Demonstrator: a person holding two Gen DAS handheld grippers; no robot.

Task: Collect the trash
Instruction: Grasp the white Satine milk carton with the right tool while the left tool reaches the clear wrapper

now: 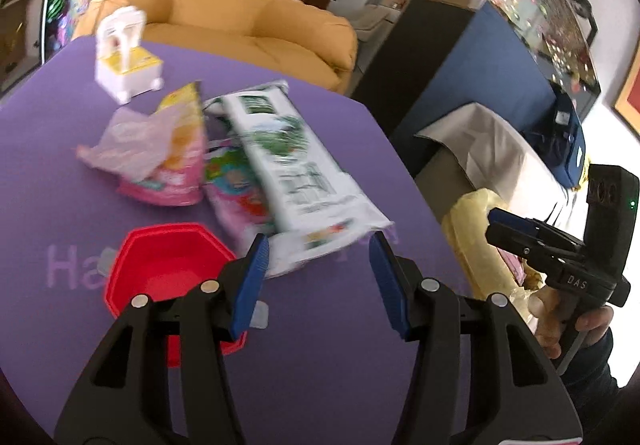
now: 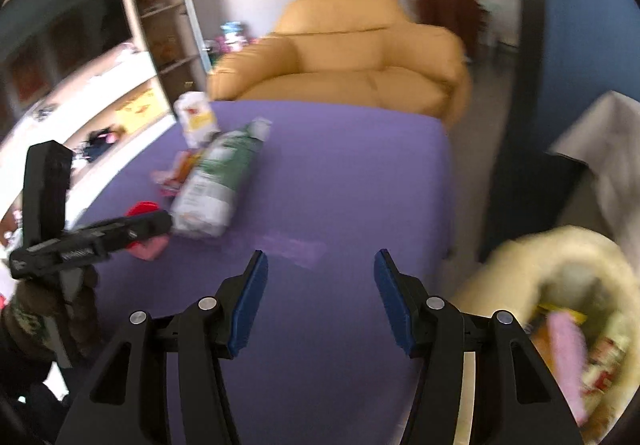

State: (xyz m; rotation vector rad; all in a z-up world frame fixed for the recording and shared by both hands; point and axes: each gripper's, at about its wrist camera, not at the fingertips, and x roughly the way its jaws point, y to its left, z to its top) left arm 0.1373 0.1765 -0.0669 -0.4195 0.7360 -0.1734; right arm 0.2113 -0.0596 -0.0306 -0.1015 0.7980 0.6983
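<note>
A long white and green wrapper [image 1: 296,169] lies on the purple table [image 1: 320,357], over pink snack packets [image 1: 176,181] and a crumpled clear plastic [image 1: 128,143]. My left gripper [image 1: 318,249] is open, its tips just short of the wrapper's near end. A red hexagonal lid [image 1: 164,269] lies by its left finger. My right gripper [image 2: 320,265] is open and empty over bare table, right of the wrapper [image 2: 216,185]. A yellow-lined trash bin [image 2: 560,309] with wrappers inside stands off the table's right edge; it also shows in the left wrist view [image 1: 480,241].
A small white and yellow carton [image 1: 128,61] stands at the table's far left. A yellow armchair [image 2: 344,57] is behind the table. A white cloth-covered surface [image 1: 492,149] and a blue partition [image 1: 480,69] are at the right. Shelves [image 2: 152,5] stand at the left.
</note>
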